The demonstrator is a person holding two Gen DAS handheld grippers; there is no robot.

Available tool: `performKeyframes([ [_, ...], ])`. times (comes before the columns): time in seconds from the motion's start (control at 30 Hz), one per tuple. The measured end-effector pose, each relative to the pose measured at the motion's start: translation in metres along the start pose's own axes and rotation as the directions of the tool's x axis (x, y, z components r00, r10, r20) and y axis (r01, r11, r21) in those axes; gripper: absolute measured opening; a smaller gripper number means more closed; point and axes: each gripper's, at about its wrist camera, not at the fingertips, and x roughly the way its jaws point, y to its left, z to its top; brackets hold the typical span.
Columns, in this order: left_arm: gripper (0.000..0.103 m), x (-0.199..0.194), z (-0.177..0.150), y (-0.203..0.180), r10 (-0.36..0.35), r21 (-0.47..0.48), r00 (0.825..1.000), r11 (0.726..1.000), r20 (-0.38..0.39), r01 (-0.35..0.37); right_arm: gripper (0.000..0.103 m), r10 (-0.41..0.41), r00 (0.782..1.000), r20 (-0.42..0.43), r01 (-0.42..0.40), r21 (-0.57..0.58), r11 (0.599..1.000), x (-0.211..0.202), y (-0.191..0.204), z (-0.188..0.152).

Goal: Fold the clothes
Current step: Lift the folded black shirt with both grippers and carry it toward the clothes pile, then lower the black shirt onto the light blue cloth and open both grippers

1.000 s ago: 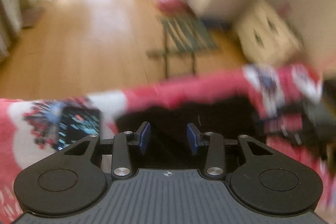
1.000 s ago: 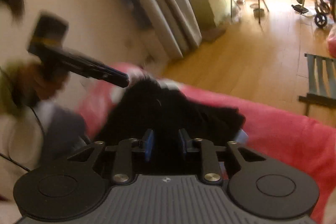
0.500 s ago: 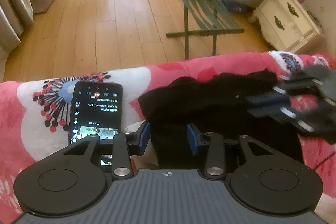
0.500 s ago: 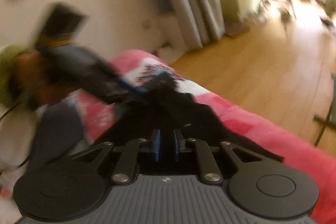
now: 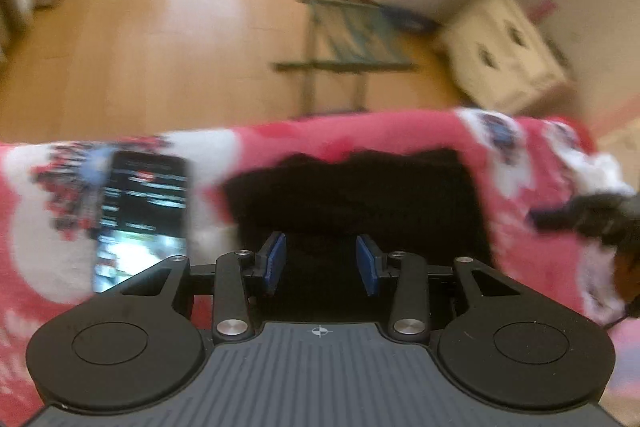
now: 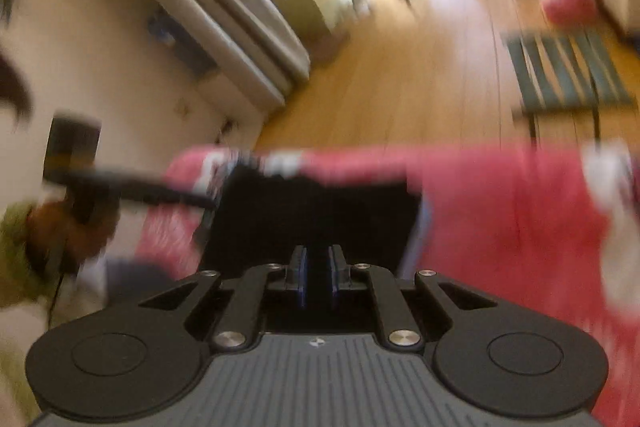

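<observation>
both views ride on the hand-held grippers, each lens set just behind its own fingers and tilted down toward the bed. the left hand-held gripper [image 5: 321, 263] looks close over a black garment [image 5: 356, 195] on the pink floral blanket [image 5: 400, 135], out across the wooden floor [image 5: 160, 47] to a slatted stool [image 5: 352, 39] and a white cabinet [image 5: 504, 55]. the right hand-held gripper [image 6: 319, 275] looks from the other side, toward the curtains [image 6: 224, 11], and catches the left one at its left edge. shared by both: garment, blanket, floor, stool. both frames are motion-blurred.
</observation>
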Motion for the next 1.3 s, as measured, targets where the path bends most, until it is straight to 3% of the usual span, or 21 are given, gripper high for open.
performKeyframes([
  [0.07, 0.039, 0.013, -0.002, -0.011, -0.085, 0.018, 0.990, 0.996, -0.111, 0.088, 0.012, 0.004, 0.998, -0.070, -0.004, 0.000, 1.000, 0.001, 0.008, -0.015],
  [0.1, 0.039, 0.024, -0.003, -0.017, -0.109, 0.029, 0.976, 0.993, -0.187, 0.116, 0.012, 0.012, 0.995, -0.102, -0.014, -0.012, 1.000, 0.007, 0.014, -0.022],
  [0.2, 0.039, 0.065, -0.014, -0.028, -0.041, 0.092, 0.930, 0.993, -0.366, 0.080, 0.012, -0.002, 0.988, -0.155, -0.001, -0.022, 1.000, 0.036, 0.017, -0.031],
  [0.27, 0.036, 0.081, -0.020, -0.030, 0.041, 0.154, 0.911, 0.988, -0.410, 0.025, 0.006, -0.124, 0.977, -0.176, 0.114, -0.065, 0.991, 0.051, 0.005, -0.036],
  [0.3, 0.035, 0.084, -0.019, -0.029, 0.057, 0.156, 0.908, 0.988, -0.414, 0.009, 0.012, -0.186, 0.969, -0.161, 0.181, -0.051, 0.982, 0.047, -0.005, -0.035],
  [0.37, 0.038, 0.080, -0.012, -0.028, 0.064, 0.100, 0.909, 0.995, -0.411, -0.025, 0.012, -0.291, 0.951, -0.108, 0.292, -0.004, 0.956, 0.030, -0.023, -0.034],
  [0.4, 0.038, 0.076, -0.008, -0.029, 0.072, 0.083, 0.914, 0.996, -0.400, -0.042, 0.012, -0.293, 0.953, -0.073, 0.294, 0.007, 0.956, 0.018, -0.025, -0.033],
  [0.5, 0.040, 0.072, 0.002, -0.035, 0.123, 0.063, 0.917, 0.992, -0.378, -0.107, 0.012, -0.133, 0.990, -0.042, 0.129, -0.086, 0.988, 0.005, -0.010, -0.032],
  [0.6, 0.040, 0.076, 0.006, -0.043, 0.209, 0.036, 0.908, 0.977, -0.364, -0.210, 0.012, 0.060, 0.994, -0.093, -0.081, -0.238, 0.968, 0.021, 0.017, -0.044],
  [0.67, 0.040, 0.079, 0.005, -0.047, 0.262, -0.012, 0.893, 0.958, -0.367, -0.286, 0.013, 0.077, 0.974, -0.215, -0.141, -0.297, 0.944, 0.042, 0.016, -0.062],
  [0.73, 0.040, 0.069, 0.004, -0.054, 0.345, -0.051, 0.873, 0.922, -0.346, -0.384, 0.011, 0.051, 0.955, -0.292, -0.141, -0.292, 0.946, 0.050, 0.000, -0.076],
  [0.83, 0.040, 0.027, 0.001, -0.079, 0.435, -0.149, 0.858, 0.862, -0.271, -0.484, 0.017, 0.026, 0.949, -0.313, -0.121, -0.287, 0.950, 0.020, -0.022, -0.075],
  [0.9, 0.041, -0.012, -0.003, -0.107, 0.462, -0.235, 0.867, 0.836, -0.185, -0.496, 0.017, 0.017, 0.948, -0.316, -0.115, -0.293, 0.949, -0.006, -0.035, -0.073],
  [0.97, 0.046, -0.047, -0.008, -0.136, 0.488, -0.279, 0.865, 0.820, -0.113, -0.499, 0.017, 0.018, 0.941, -0.337, -0.119, -0.282, 0.952, -0.036, -0.042, -0.068],
  [1.1, 0.051, -0.104, -0.030, -0.180, 0.543, -0.334, 0.840, 0.789, -0.017, -0.516, 0.017, -0.029, 0.924, -0.381, -0.113, -0.346, 0.931, -0.073, -0.039, -0.065],
  [1.23, 0.052, -0.108, -0.078, -0.205, 0.567, -0.367, 0.823, 0.771, 0.026, -0.520, 0.017, -0.014, 0.929, -0.371, -0.129, -0.357, 0.925, -0.061, -0.031, -0.053],
  [1.3, 0.052, -0.095, -0.104, -0.212, 0.556, -0.391, 0.830, 0.776, 0.052, -0.495, 0.017, -0.039, 0.935, -0.352, -0.104, -0.380, 0.919, -0.039, -0.027, -0.047],
])
